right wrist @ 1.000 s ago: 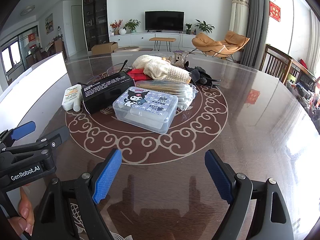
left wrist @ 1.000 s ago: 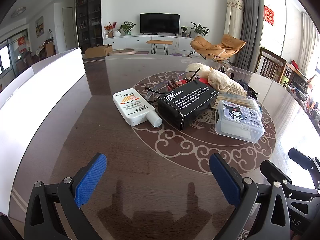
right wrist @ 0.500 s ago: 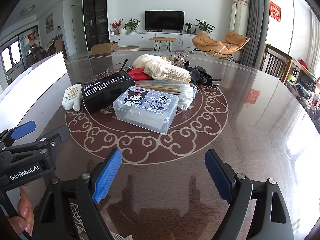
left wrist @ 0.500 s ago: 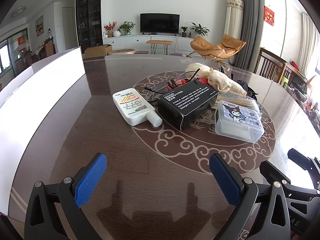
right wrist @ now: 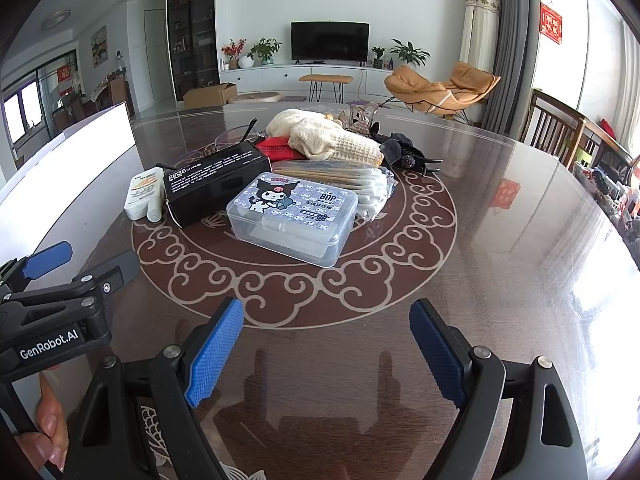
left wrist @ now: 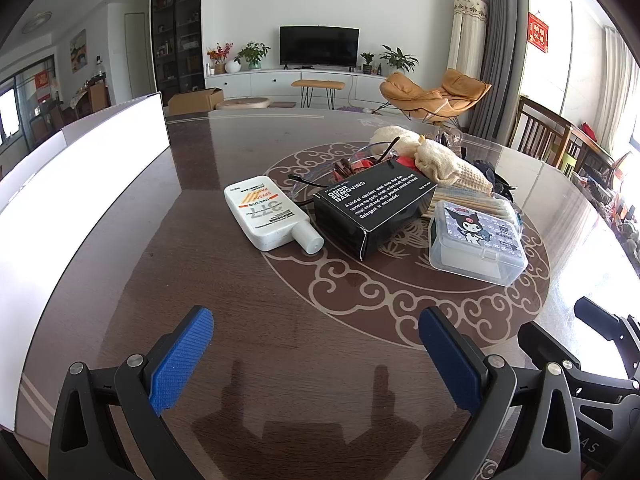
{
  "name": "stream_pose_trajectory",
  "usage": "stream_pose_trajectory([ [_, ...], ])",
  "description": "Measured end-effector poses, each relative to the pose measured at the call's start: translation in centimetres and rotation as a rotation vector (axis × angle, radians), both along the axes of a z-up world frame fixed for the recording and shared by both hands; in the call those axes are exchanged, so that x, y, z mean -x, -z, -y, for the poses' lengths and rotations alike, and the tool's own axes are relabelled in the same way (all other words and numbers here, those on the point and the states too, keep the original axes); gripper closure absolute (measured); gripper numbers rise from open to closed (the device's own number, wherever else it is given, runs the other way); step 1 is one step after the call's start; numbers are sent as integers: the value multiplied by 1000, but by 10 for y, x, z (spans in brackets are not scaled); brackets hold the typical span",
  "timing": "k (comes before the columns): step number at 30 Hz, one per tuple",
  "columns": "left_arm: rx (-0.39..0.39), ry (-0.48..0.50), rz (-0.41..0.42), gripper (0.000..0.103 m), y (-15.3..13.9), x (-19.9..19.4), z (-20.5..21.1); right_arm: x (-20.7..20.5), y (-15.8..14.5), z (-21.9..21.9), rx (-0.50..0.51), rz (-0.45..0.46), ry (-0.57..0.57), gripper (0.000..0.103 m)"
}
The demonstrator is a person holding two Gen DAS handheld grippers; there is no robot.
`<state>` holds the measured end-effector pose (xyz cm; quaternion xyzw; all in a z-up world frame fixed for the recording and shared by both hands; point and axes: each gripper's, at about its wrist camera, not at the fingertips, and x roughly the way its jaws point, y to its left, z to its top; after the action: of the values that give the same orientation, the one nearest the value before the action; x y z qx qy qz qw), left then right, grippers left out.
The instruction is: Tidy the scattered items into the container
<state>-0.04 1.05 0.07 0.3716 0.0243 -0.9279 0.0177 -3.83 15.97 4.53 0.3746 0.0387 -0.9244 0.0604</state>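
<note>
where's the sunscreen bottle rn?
The sunscreen bottle lies flat on the table, at the left edge of the pile in both views, right beside the black box, cap toward the cameras.

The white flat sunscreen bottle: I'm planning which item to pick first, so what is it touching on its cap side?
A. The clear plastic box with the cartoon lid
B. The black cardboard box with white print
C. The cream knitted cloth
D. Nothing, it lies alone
B: in the right wrist view the white flat sunscreen bottle lies right against the black cardboard box with white print, while the clear plastic box with the cartoon lid sits beyond it.
</note>
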Motion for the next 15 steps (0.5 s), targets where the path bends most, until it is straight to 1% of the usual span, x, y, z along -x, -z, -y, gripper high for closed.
stream_pose_trajectory([
  [15, -16, -6, 10, 0, 2, 3, 0, 0, 1, 1, 0, 9, -6, 17],
])
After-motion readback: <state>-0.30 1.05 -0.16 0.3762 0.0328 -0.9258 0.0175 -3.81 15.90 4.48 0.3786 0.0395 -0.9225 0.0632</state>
